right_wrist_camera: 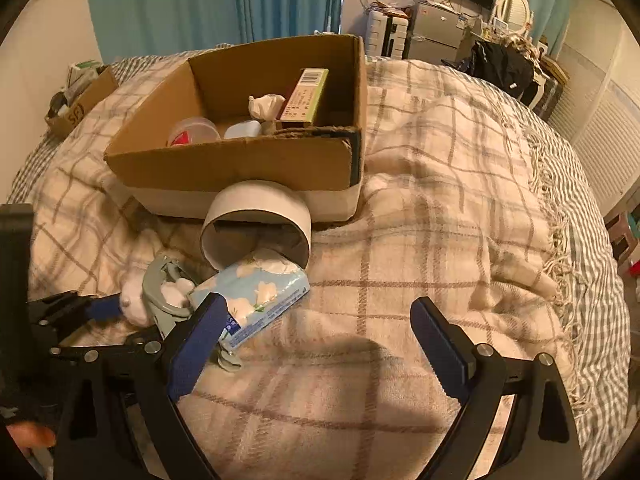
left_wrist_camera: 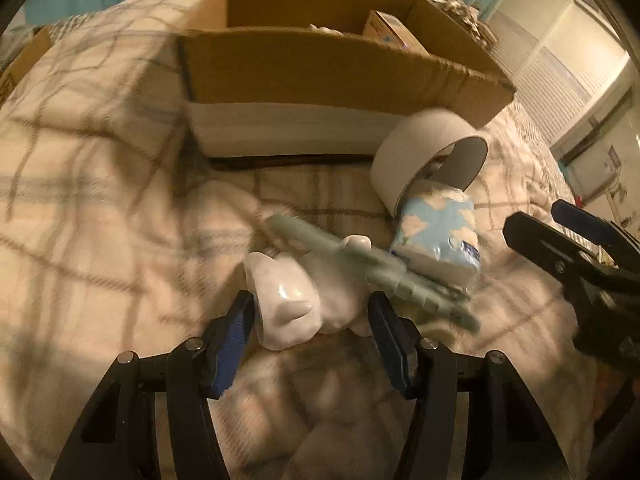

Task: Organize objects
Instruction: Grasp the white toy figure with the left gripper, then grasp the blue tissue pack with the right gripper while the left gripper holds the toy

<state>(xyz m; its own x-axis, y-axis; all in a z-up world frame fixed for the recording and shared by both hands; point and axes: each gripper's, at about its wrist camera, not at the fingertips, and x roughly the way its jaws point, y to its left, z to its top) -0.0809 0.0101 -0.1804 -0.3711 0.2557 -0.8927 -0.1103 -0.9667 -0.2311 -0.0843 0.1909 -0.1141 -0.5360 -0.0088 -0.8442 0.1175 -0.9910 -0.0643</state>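
A white toy figure (left_wrist_camera: 292, 300) lies on the plaid blanket between the fingers of my left gripper (left_wrist_camera: 310, 312); the jaws stand close on both sides of it, contact unclear. A grey-green clamp tool (left_wrist_camera: 368, 268) lies across the toy. Behind it are a blue floral tissue pack (left_wrist_camera: 436, 232) and a wide tape roll (left_wrist_camera: 424, 152). In the right wrist view my right gripper (right_wrist_camera: 320, 320) is open and empty over the blanket, right of the tissue pack (right_wrist_camera: 264, 292), the tool (right_wrist_camera: 160, 292) and the toy (right_wrist_camera: 134, 300). The cardboard box (right_wrist_camera: 240, 164) stands behind.
The box holds a green carton (right_wrist_camera: 306, 94), a white toy (right_wrist_camera: 264, 106) and plastic containers (right_wrist_camera: 192, 132). A second small box (right_wrist_camera: 80, 100) sits at the bed's far left. The right gripper (left_wrist_camera: 580, 256) shows at the right of the left wrist view. Furniture stands beyond the bed.
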